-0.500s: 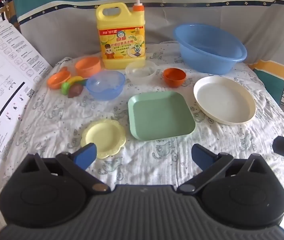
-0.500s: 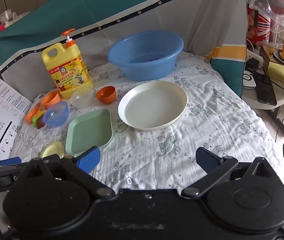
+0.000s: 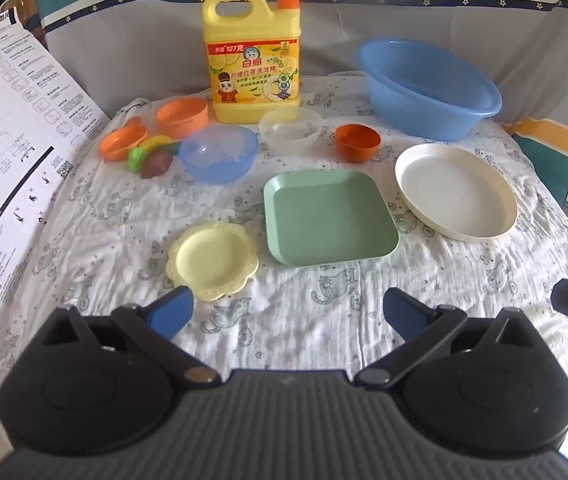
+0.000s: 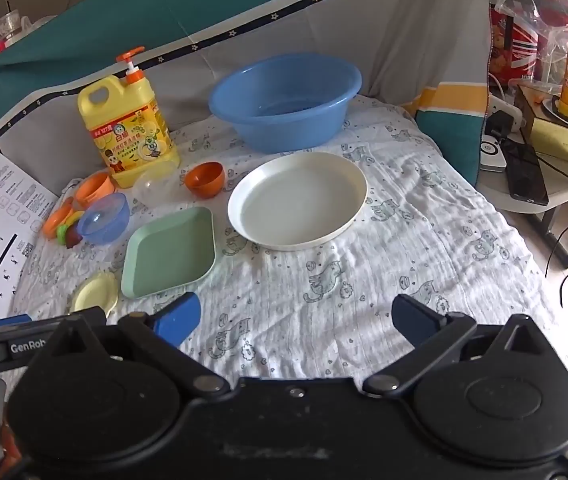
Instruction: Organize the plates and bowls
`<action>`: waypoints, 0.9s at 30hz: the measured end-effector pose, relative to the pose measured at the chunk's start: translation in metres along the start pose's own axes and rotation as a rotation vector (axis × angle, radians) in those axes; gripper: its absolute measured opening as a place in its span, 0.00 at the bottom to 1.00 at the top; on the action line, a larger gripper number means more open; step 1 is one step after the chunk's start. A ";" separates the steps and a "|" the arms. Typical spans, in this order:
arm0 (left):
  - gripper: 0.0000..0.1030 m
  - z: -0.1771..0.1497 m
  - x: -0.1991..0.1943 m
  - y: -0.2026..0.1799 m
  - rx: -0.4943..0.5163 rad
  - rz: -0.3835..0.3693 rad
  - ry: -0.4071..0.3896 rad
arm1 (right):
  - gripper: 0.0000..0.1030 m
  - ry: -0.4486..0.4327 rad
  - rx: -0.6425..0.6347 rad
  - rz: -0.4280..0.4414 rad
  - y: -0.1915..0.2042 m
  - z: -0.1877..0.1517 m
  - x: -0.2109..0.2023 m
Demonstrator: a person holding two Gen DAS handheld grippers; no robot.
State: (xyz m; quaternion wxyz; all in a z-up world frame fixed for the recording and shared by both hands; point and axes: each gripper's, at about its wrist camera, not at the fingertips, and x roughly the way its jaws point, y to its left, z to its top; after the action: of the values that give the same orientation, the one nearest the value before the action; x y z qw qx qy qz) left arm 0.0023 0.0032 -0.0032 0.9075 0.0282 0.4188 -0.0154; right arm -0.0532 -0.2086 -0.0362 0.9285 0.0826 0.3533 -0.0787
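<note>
Three plates are laid flat ahead: yellow plate (image 3: 212, 259) nearest the left tool (image 3: 287, 312), green plate (image 3: 329, 222) centred, white plate (image 4: 297, 200) ahead of the right tool (image 4: 295, 318). Both tools are spread wide, nothing held.

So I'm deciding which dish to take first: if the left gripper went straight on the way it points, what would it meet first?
Likely the bare cloth just short of the green square plate. The open left gripper is angled downward; depth is unclear.

both wrist views angled down, near bed edge, sharing green plate (image 3: 329, 216)
</note>
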 end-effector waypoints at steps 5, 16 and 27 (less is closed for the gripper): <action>1.00 0.001 -0.002 0.001 0.002 0.010 -0.010 | 1.00 0.004 0.008 0.001 -0.001 0.000 0.001; 1.00 -0.001 -0.003 0.001 0.004 0.024 -0.015 | 1.00 -0.002 0.010 0.000 -0.001 0.000 0.002; 1.00 -0.003 -0.002 0.001 0.009 0.026 -0.011 | 1.00 0.010 0.022 0.003 -0.004 -0.002 0.005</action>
State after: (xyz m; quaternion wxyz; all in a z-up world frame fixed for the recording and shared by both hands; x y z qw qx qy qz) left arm -0.0014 0.0043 -0.0031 0.9098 0.0378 0.4133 -0.0058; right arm -0.0520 -0.2125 -0.0410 0.9258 0.0936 0.3572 -0.0809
